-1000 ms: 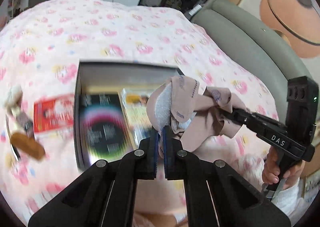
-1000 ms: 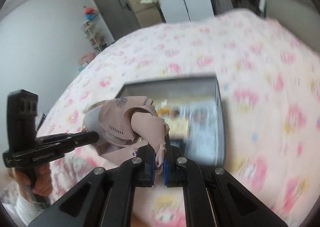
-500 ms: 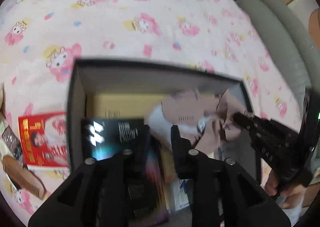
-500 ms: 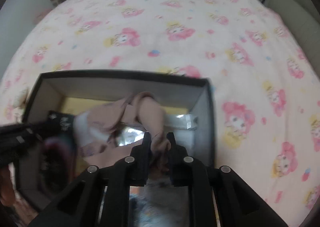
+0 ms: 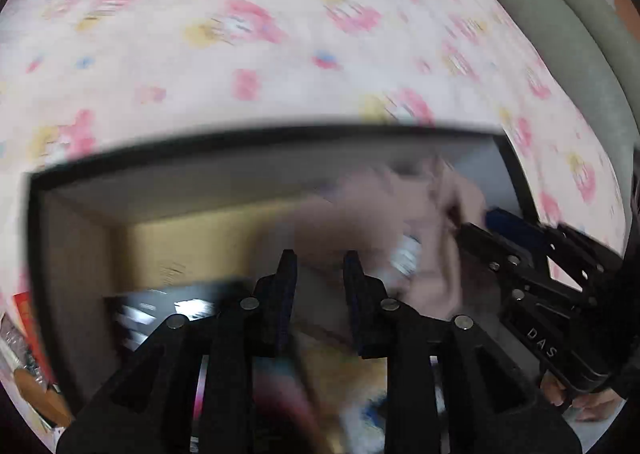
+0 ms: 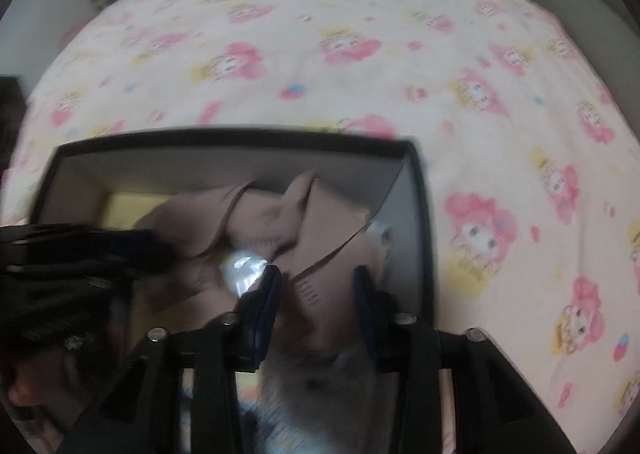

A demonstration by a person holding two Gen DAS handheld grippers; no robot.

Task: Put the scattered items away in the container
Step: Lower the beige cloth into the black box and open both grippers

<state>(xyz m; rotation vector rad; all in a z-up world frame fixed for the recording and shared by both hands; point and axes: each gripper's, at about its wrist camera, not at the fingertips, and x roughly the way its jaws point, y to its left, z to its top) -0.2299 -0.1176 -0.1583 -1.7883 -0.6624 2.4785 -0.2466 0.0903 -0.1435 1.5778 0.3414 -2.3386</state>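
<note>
Over the cartoon-print bed (image 6: 320, 54), your right gripper (image 6: 316, 286) and left gripper (image 5: 318, 274) both stood wide, leaving the beige garment (image 6: 280, 222) inside the box (image 6: 420, 214).

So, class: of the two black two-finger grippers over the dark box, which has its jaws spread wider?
The right gripper: its jaws straddle the beige garment in the dark box; the left gripper shows a narrower gap.

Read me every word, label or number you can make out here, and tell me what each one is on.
"DAS": on the right gripper body, seen from the left wrist view.
Black pack in the box: white print, too blurred to read.
Red packet left of the box: blurred, unreadable.
Sock markings: too blurred to read.
</note>
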